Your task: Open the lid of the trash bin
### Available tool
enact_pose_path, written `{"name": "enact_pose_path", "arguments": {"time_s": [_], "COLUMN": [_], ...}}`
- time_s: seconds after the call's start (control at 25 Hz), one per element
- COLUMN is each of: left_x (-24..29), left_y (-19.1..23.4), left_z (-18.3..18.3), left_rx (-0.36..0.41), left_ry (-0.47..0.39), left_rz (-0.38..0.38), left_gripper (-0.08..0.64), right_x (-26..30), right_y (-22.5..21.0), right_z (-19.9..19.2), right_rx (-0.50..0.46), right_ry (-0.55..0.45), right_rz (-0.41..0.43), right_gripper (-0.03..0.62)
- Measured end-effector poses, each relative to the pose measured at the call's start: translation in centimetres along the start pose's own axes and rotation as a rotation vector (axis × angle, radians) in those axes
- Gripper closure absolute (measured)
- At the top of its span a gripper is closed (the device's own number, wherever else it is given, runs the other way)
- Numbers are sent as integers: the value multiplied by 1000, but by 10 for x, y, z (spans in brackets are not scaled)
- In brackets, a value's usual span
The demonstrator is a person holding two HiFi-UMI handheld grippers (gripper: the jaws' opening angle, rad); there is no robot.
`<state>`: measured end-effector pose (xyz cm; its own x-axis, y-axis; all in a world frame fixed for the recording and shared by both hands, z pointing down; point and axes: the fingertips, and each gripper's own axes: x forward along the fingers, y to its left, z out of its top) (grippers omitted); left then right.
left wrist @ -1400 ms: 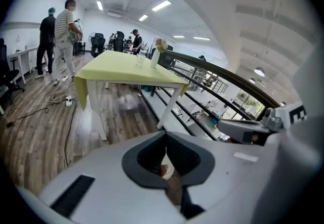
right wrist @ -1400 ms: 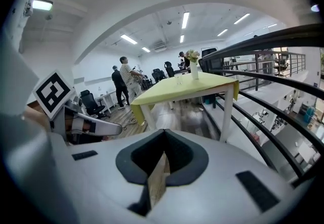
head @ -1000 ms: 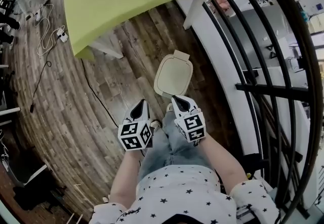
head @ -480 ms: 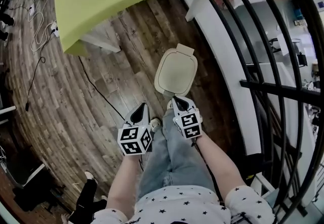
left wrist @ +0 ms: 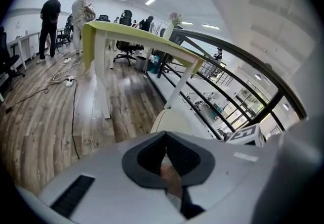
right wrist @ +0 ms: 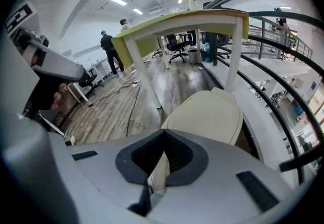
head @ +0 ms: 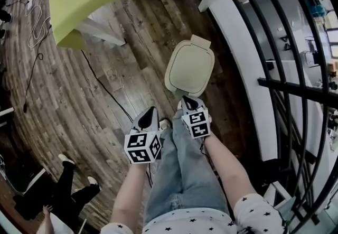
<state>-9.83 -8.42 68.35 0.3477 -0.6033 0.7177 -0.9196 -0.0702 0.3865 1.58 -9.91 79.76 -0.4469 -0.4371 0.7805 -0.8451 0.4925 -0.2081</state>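
Closed right gripper [head: 190, 104] and closed left gripper [head: 149, 118] sit at 6 o'clock of a smooth, perhaps plastic, oblong cream lid [head: 190, 66] aimed toward 12 o'clock.

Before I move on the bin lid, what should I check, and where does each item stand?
1. Lid closed and flat: ok.
2. Right gripper lined up with the lid's near edge: ok in the head view; contact cannot tell.
3. Right jaws apart to take the rim: not ok, together and empty.
4. Left gripper off the lid: ok, over the floor to its left, jaws together.
5. Room for the lid to swing up: cannot tell.
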Motion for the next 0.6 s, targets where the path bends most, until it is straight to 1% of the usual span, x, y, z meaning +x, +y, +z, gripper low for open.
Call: {"name": "enact_pose_path", "arguments": {"time_s": [0.16, 0.36, 0.6], "left_x": [7, 15, 21], "left_y": [14, 25, 36], "left_z": [-18, -31, -42], "left_rx": [-11, -21, -32], "left_ry": [15, 22, 31], "left_rz": [7, 5, 6], "left_gripper": [548, 548, 548], "right_x": [27, 52, 70], "right_y": [-1, -9, -13], "right_z": [-23, -45, -54], "right_rx": [2, 2, 11], "right_ry": [32, 72, 99], "right_rz": [-13, -39, -56], "right_gripper": [600, 600, 600]}}
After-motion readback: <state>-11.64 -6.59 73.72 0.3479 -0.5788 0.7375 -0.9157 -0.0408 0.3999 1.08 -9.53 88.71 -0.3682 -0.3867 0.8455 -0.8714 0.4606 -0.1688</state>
